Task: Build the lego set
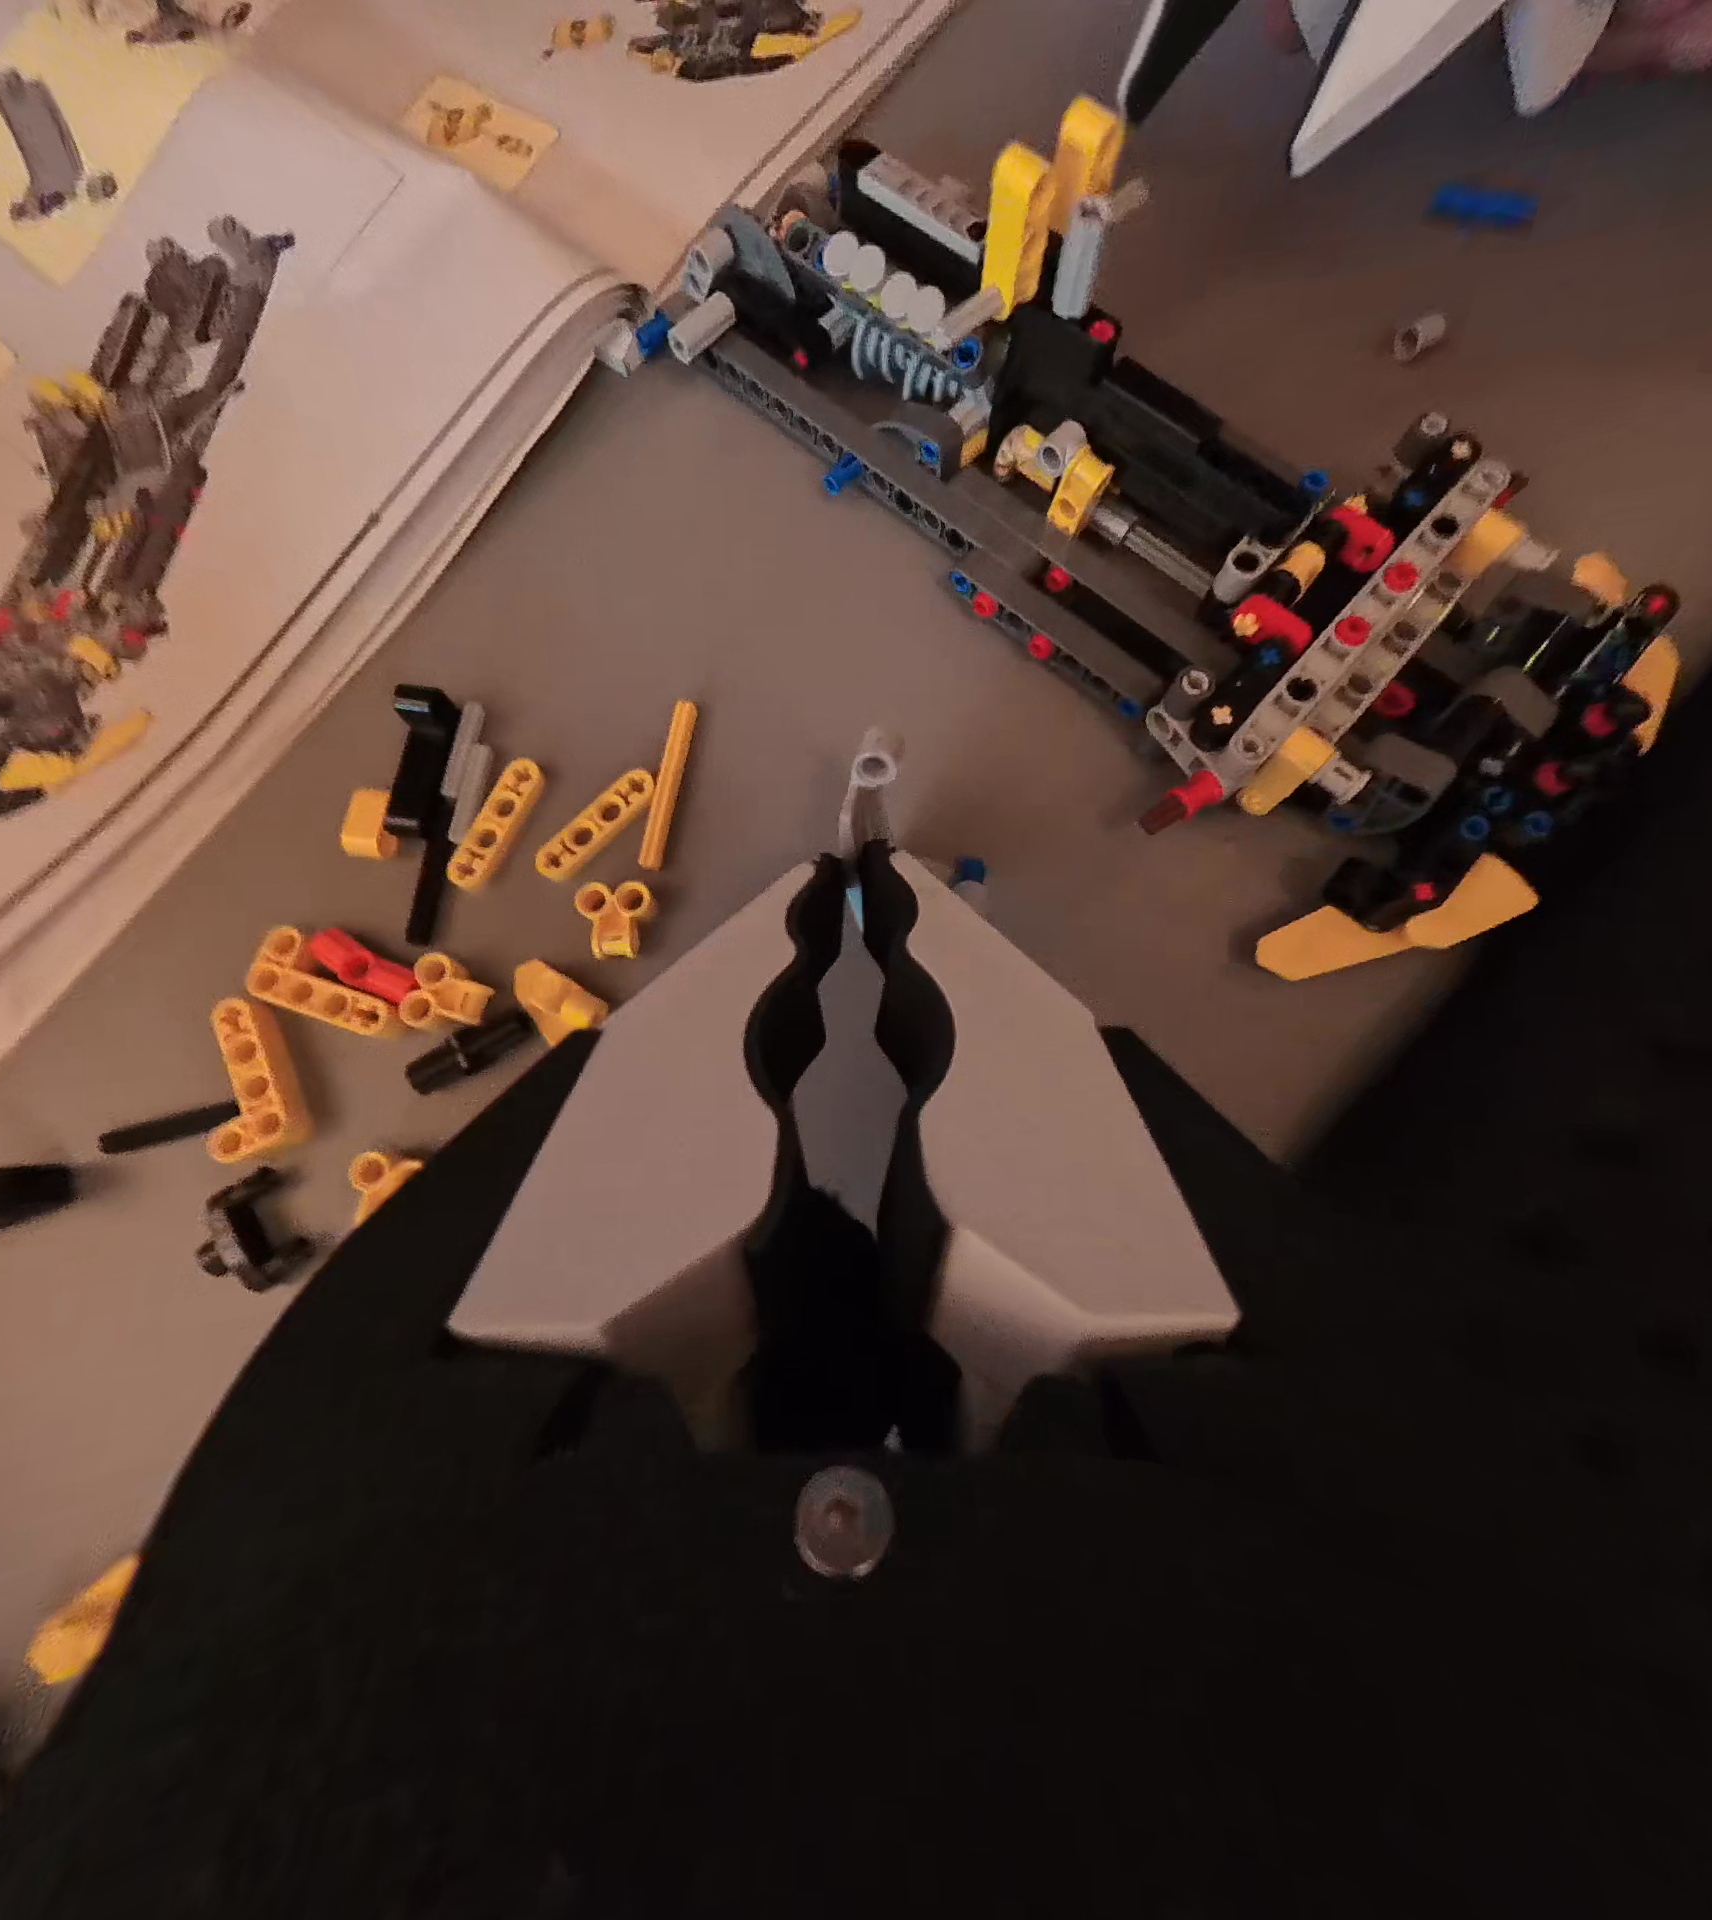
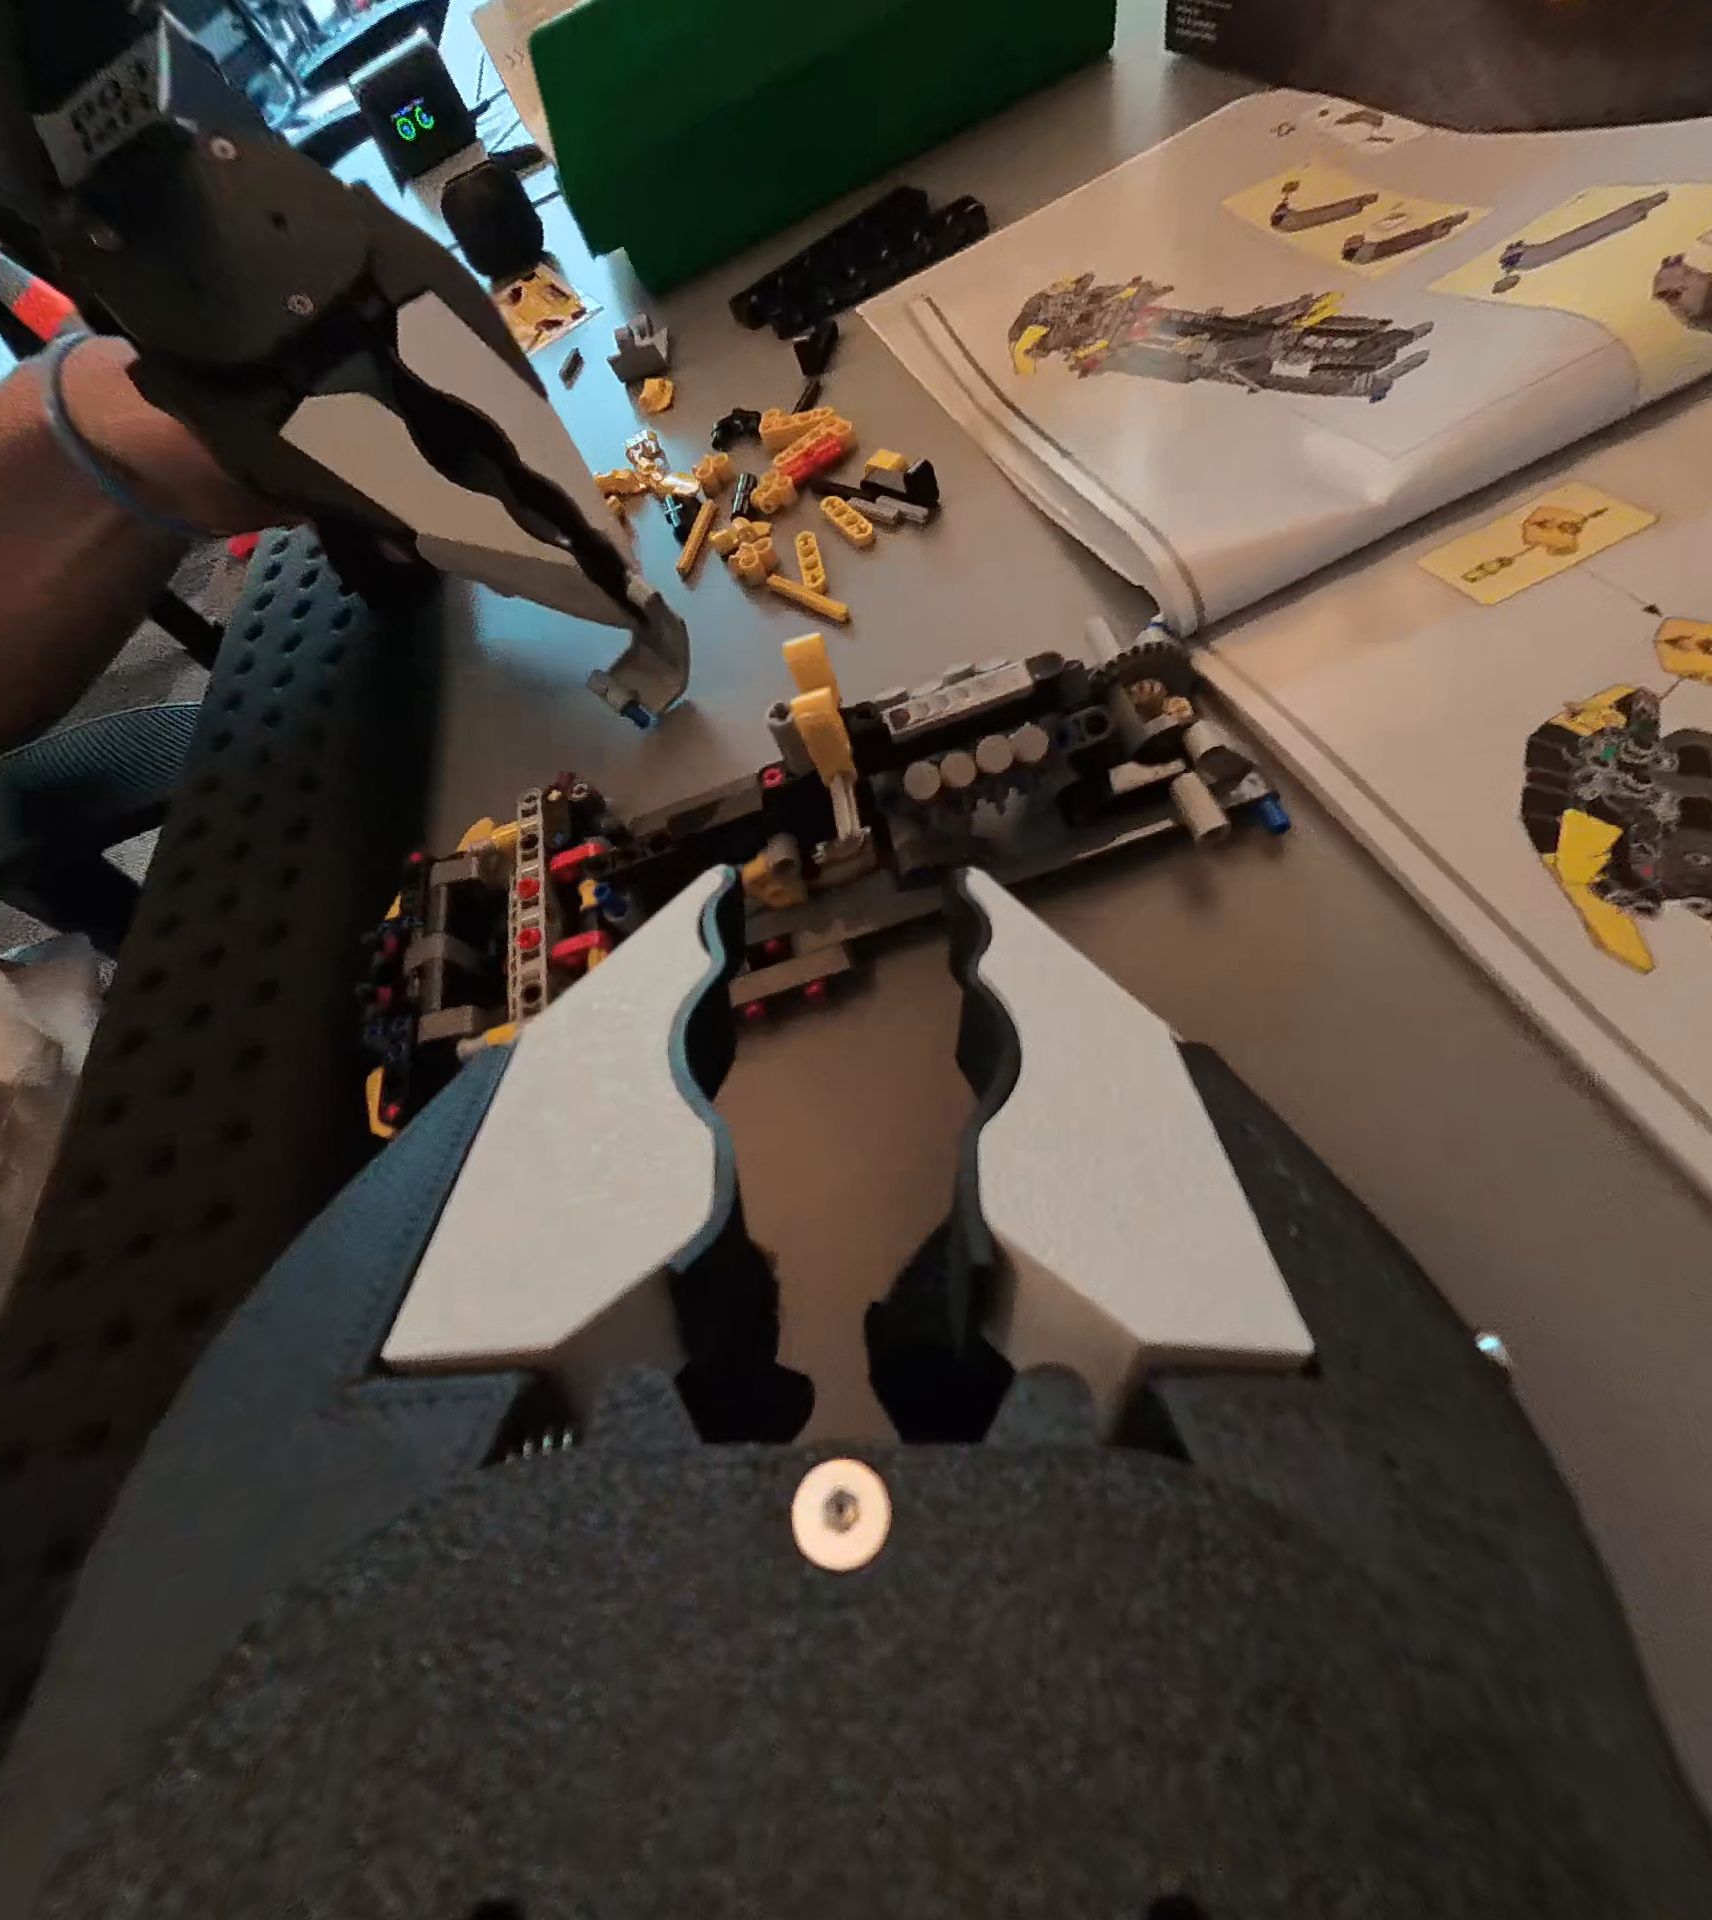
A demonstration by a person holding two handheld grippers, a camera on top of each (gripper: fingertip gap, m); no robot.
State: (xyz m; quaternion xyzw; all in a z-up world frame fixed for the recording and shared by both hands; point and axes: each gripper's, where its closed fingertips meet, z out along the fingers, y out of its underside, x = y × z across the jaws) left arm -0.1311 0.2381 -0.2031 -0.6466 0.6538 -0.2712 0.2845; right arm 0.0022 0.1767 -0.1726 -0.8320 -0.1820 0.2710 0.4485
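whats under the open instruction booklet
Only the grey table shows around the instruction booklet. Its pages cover whatever lies beneath; the model's gear end sits against its spine.

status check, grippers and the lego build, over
Left gripper shut on a curved grey piece, held off the table. Right gripper open, empty, hovering by the half-built model. Loose yellow parts beside it, nothing blocking.

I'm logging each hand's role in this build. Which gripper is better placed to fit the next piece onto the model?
Left, probably. The left gripper is shut on a grey curved piece and hangs near the model. The right gripper is open and empty beside the model, better suited to steadying it.
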